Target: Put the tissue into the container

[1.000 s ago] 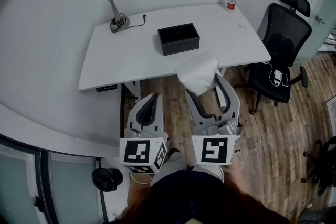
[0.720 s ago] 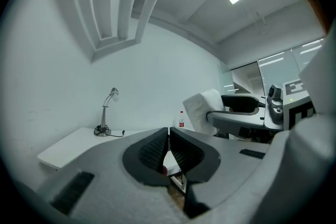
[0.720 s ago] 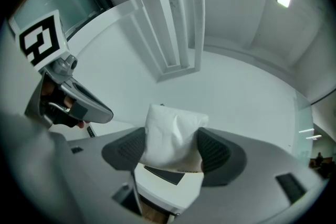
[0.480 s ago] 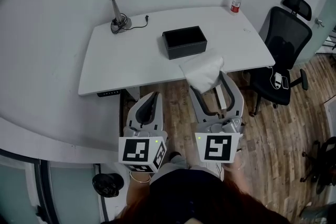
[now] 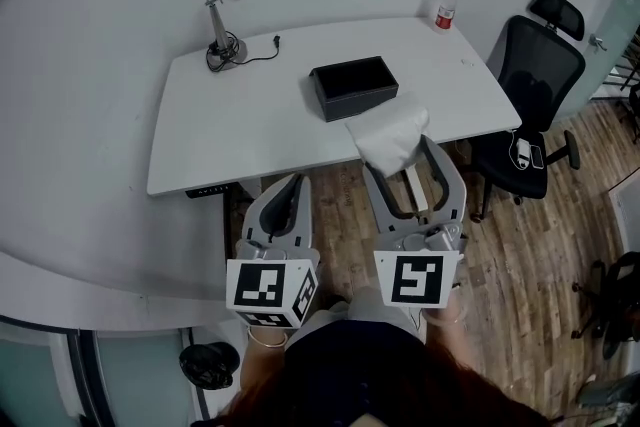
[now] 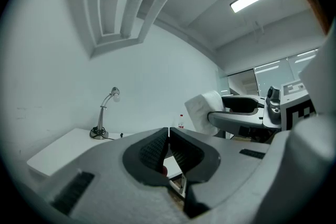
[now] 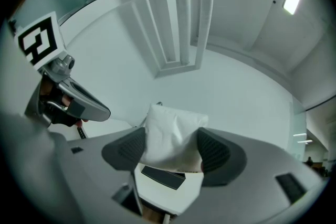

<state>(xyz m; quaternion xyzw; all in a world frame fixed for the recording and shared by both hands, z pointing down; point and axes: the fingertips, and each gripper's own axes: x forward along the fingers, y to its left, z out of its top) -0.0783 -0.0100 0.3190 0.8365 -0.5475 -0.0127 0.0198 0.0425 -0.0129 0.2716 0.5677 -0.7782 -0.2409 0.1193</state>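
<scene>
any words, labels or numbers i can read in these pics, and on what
No words or numbers can be read anywhere.
Red label on the bottle: print too small to read.
Cubes on the left gripper and right gripper: black-and-white square marker patterns, no letters.
The tissue between the right gripper's jaws: blank.

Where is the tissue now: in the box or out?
Out: the right hand-held gripper holds the tissue short of the open box.

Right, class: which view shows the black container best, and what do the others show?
The head view: the whole container sits on the white table, open top visible. The right gripper view shows only a dark sliver of it under the tissue; the left gripper view shows none.
</scene>
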